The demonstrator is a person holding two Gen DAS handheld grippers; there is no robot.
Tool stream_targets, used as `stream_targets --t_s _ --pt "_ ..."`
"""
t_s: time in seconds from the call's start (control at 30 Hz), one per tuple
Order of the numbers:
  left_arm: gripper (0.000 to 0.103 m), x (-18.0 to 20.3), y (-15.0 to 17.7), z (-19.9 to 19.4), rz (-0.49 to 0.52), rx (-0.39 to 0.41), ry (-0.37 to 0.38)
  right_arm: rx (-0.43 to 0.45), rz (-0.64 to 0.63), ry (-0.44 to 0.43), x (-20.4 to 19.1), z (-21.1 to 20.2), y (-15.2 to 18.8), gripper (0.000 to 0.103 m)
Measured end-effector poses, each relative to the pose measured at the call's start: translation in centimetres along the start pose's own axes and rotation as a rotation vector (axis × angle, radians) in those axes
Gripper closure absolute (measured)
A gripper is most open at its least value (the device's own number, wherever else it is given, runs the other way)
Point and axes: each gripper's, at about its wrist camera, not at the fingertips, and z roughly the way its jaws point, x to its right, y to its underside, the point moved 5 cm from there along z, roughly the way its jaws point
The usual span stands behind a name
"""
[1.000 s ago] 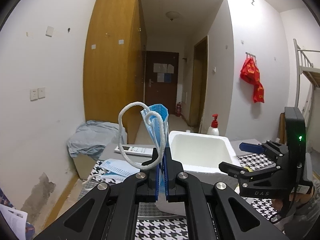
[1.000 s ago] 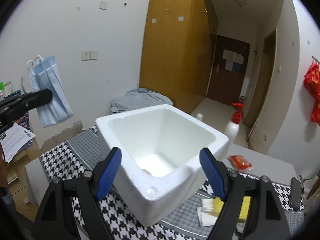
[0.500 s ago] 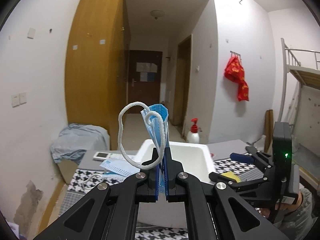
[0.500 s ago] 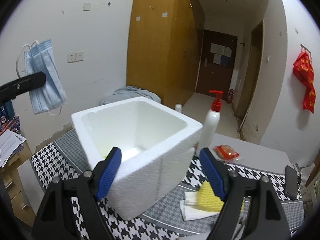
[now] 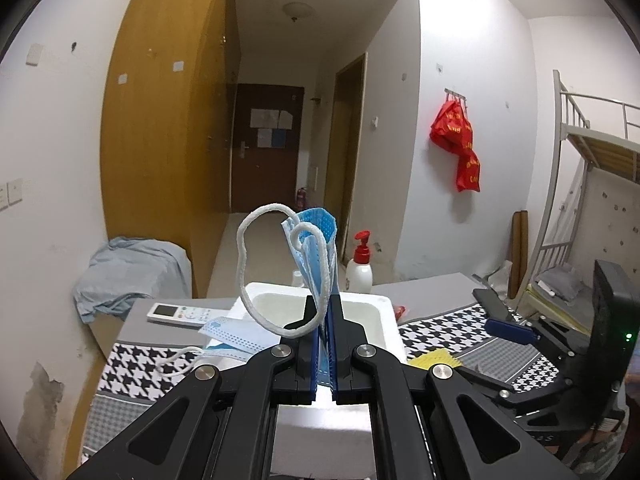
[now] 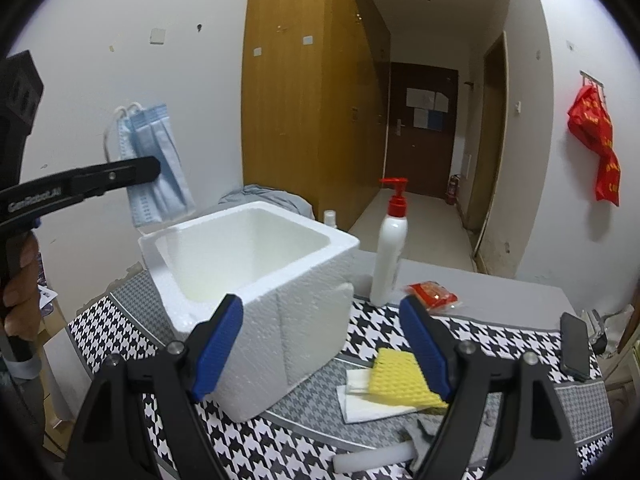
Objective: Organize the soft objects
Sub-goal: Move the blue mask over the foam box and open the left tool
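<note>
My left gripper (image 5: pixel 323 344) is shut on a folded blue face mask (image 5: pixel 316 248) whose white ear loop curls up to the left. In the right wrist view that same face mask (image 6: pixel 154 164) hangs from the left gripper (image 6: pixel 150 170) just above the left rim of a white foam box (image 6: pixel 260 292). The foam box (image 5: pixel 360 312) lies directly beyond the left gripper's tips. My right gripper (image 6: pixel 320 344) stands open and empty, its jaws framing the box's near corner. A yellow sponge (image 6: pixel 396 376) rests on white tissue at the box's right.
A second face mask (image 5: pixel 236 334) and a remote control (image 5: pixel 180 314) lie left of the box on the houndstooth tablecloth (image 6: pixel 120 336). A pump bottle (image 6: pixel 390 244), a red packet (image 6: pixel 434 296) and a phone (image 6: pixel 574 346) sit to the right. A person's hand (image 6: pixel 20 292) grips the left handle.
Both views have swung to the right. The mask in the left gripper now hangs by the box's left rim, and the right gripper has slid right, bringing the sponge and tissue into fuller view.
</note>
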Motion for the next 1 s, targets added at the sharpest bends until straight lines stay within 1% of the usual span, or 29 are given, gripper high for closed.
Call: stream_targets --t_s 0.3,0.43,0.67,0.73,0.77,0.8,0.83,0.87,0.9,0.93,1.0 --pt "0.099 1.5 -0.4 2.7 0.014 -0.036 0.032 -0.003 0.042 0.03 2.1 -1.0 0.6 0.019" --pt "0.099 1.7 -0.3 3.7 0.01 -0.058 0.025 -0.002 0.052 0.041 2.9 -1.4 0.9 0.019" --pt "0.098 1.4 0.2 5.3 0.002 -0.101 -0.008 -0.004 0.061 0.053 3.7 -1.6 1.2 0.019" --pt "0.091 1.5 0.4 5.6 0.009 -0.115 -0.012 -0.004 0.065 0.055 3.9 -1.6 1.2 0.019" --pt "0.081 1.5 0.4 5.6 0.01 -0.117 -0.016 -0.003 0.068 0.053 4.0 -1.7 1.3 0.019" --pt "0.065 1.5 0.4 5.7 0.011 -0.117 -0.021 -0.002 0.07 0.052 4.0 -1.7 1.3 0.019" --pt "0.056 1.5 0.4 5.6 0.013 -0.115 -0.028 -0.001 0.071 0.054 4.0 -1.7 1.3 0.019" --pt "0.036 1.4 0.4 5.6 0.014 -0.111 -0.036 0.0 0.072 0.054 4.1 -1.8 1.3 0.019" --pt "0.023 1.4 0.4 5.4 0.013 -0.101 -0.048 0.0 0.074 0.054 4.1 -1.8 1.4 0.019" --pt "0.019 1.3 0.3 5.1 0.014 -0.088 -0.061 0.001 0.077 0.052 4.2 -1.8 1.4 0.019" --pt "0.007 1.2 0.2 4.7 0.01 -0.077 -0.077 0.005 0.083 0.055 4.3 -1.9 1.4 0.019"
